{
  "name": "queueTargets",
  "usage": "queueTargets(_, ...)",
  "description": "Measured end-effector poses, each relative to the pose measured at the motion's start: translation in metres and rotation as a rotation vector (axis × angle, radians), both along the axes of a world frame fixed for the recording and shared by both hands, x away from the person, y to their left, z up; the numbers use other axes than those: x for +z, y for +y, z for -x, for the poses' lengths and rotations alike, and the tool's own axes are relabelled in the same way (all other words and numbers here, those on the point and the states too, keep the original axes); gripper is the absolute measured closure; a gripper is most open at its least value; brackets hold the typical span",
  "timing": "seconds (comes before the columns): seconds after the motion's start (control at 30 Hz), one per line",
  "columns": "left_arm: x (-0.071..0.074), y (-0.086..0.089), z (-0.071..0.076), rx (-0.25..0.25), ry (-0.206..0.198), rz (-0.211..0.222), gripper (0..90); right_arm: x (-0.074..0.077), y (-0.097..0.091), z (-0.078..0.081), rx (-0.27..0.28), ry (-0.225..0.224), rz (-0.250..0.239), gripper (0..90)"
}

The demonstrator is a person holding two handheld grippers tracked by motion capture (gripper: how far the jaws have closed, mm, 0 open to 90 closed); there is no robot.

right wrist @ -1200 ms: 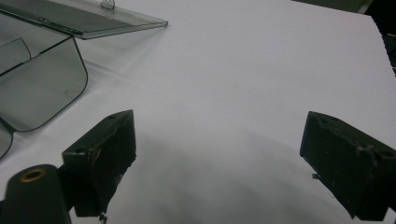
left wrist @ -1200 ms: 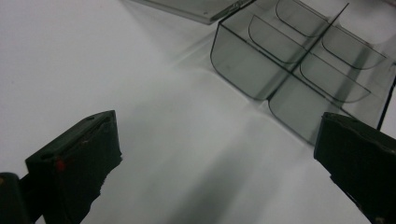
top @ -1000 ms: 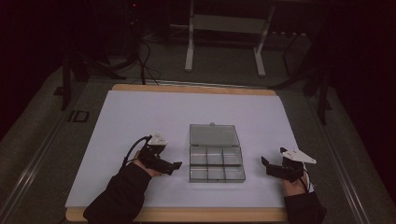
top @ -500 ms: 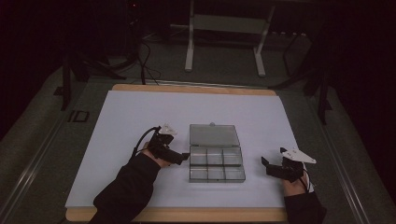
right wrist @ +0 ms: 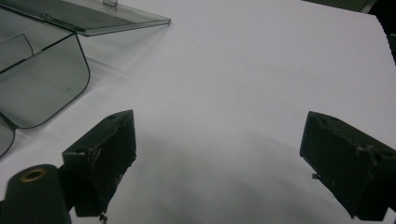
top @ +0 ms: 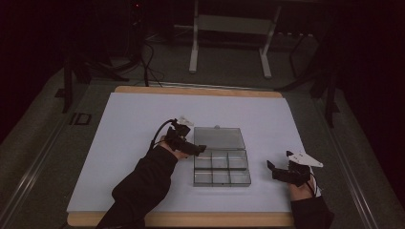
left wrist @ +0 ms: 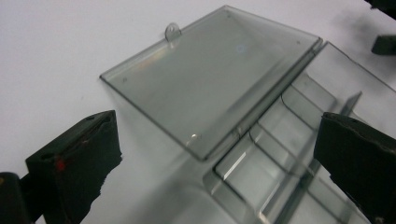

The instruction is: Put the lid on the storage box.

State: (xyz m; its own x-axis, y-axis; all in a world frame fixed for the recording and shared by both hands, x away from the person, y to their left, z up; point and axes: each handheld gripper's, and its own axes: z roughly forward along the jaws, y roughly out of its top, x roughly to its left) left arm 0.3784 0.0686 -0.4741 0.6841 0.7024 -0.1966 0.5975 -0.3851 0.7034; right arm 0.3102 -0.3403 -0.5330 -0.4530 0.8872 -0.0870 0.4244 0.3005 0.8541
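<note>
A clear plastic compartment box (top: pixel 222 171) lies in the middle of the white table, its lid (top: pixel 218 138) folded back flat behind it. Its several compartments look empty. My left gripper (top: pixel 199 149) is at the box's left rear corner, by the hinge. In the left gripper view the gripper (left wrist: pixel 219 158) stands open, its jaws wide apart on either side of the lid (left wrist: pixel 210 79) and the box (left wrist: pixel 280 154). My right gripper (top: pixel 278 168) rests right of the box, apart from it. It is open (right wrist: pixel 224 154) over bare table, with the box (right wrist: pixel 42 79) at upper left.
A white sheet (top: pixel 143 119) covers the wooden table (top: pixel 191 90). Beyond the far edge stand a metal frame (top: pixel 229 38), cables and dark floor. There is room on the sheet to the left, the right and behind the box.
My left gripper has moved forward and to the right, up to the box's left rear corner. The right gripper and the box have stayed put.
</note>
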Motion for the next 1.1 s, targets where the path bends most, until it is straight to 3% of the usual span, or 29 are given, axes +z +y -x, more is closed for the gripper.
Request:
queueTargets(0.13, 0.0, -0.006, -0.009, 0.018, 0.014, 0.043, 1.9, 0.0, 0.0, 0.0, 0.0, 0.003, 0.001, 10.6)
queueTargets(0.4, -0.007, -0.005, -0.028, 0.109, 0.053, 0.126, 1.9, 0.0, 0.001, 0.0, 0.001, 0.006, 0.004, 10.6)
queueTargets(0.6, -0.017, -0.007, -0.036, 0.156, 0.092, 0.1, 2.0, 0.0, 0.001, 0.0, 0.001, 0.007, 0.006, 10.7)
queueTargets(0.87, -0.031, -0.007, -0.04, 0.181, 0.147, 0.069, 5.3, 0.0, 0.001, -0.001, 0.002, 0.007, 0.009, 10.7)
queueTargets(1.1, -0.041, -0.005, -0.042, 0.189, 0.183, 0.105, 16.1, 0.0, 0.002, -0.001, 0.003, 0.009, 0.015, 10.7)
